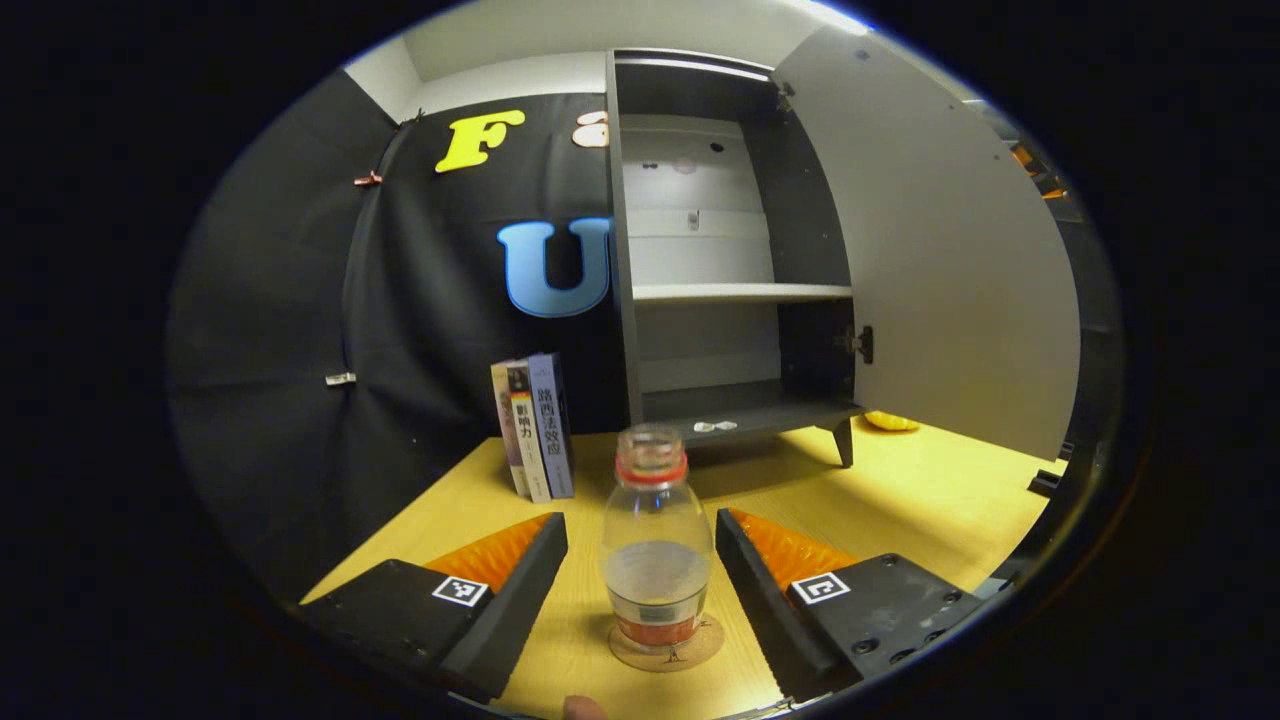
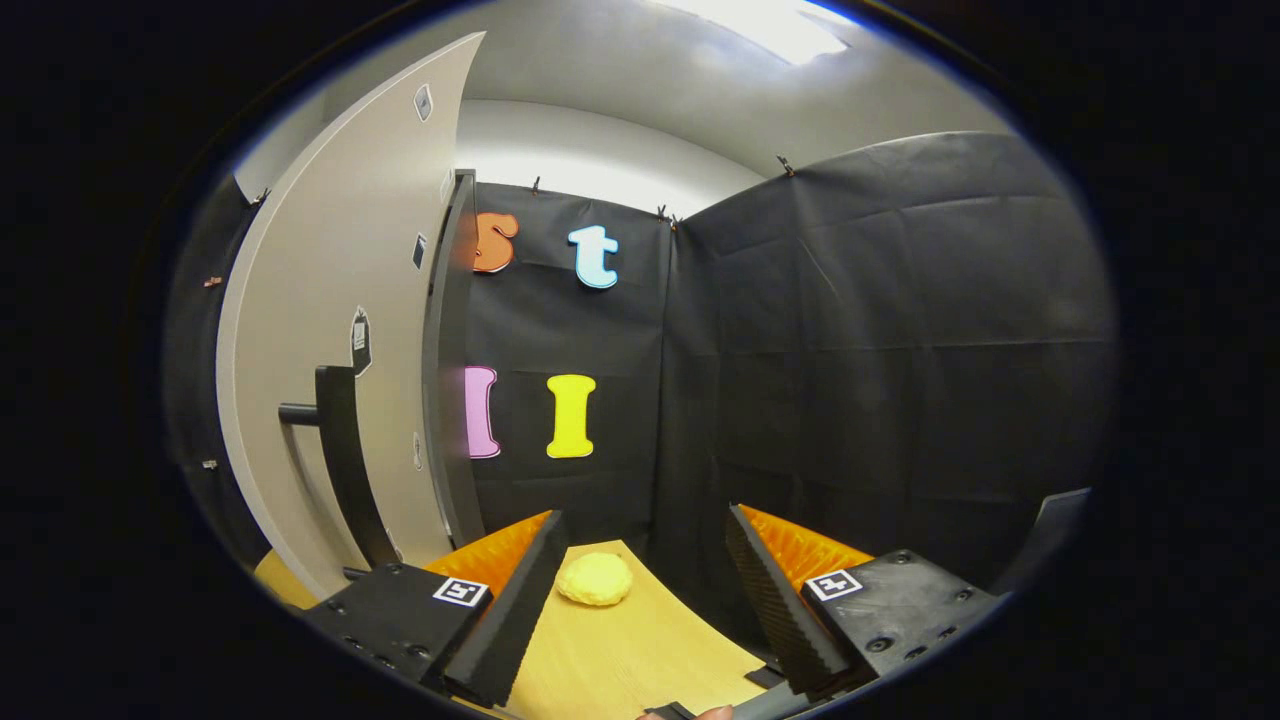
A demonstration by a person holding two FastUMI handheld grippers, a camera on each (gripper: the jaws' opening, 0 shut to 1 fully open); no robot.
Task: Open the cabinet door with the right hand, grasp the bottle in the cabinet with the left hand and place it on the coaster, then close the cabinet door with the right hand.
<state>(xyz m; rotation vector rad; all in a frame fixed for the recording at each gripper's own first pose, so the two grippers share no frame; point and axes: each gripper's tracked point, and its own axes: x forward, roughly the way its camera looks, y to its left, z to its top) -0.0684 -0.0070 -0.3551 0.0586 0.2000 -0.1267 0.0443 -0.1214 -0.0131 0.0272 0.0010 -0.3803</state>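
Observation:
A clear bottle (image 1: 655,545) with a red neck ring and no cap stands upright on a round cork coaster (image 1: 667,648) on the yellow table. My left gripper (image 1: 640,560) is open, a finger on each side of the bottle with gaps between. Behind it the dark cabinet (image 1: 735,270) stands with its pale door (image 1: 940,250) swung wide to the right. In the right gripper view the same door (image 2: 340,330) is at the left, its dark bar handle (image 2: 335,460) facing me. My right gripper (image 2: 640,570) is open, to the right of that handle, holding nothing.
Three books (image 1: 535,425) stand upright left of the cabinet. A yellow lump (image 2: 594,579) lies on the table ahead of the right gripper, also seen past the cabinet's foot as a yellow lump (image 1: 890,421). Small white bits (image 1: 715,426) lie on the cabinet floor.

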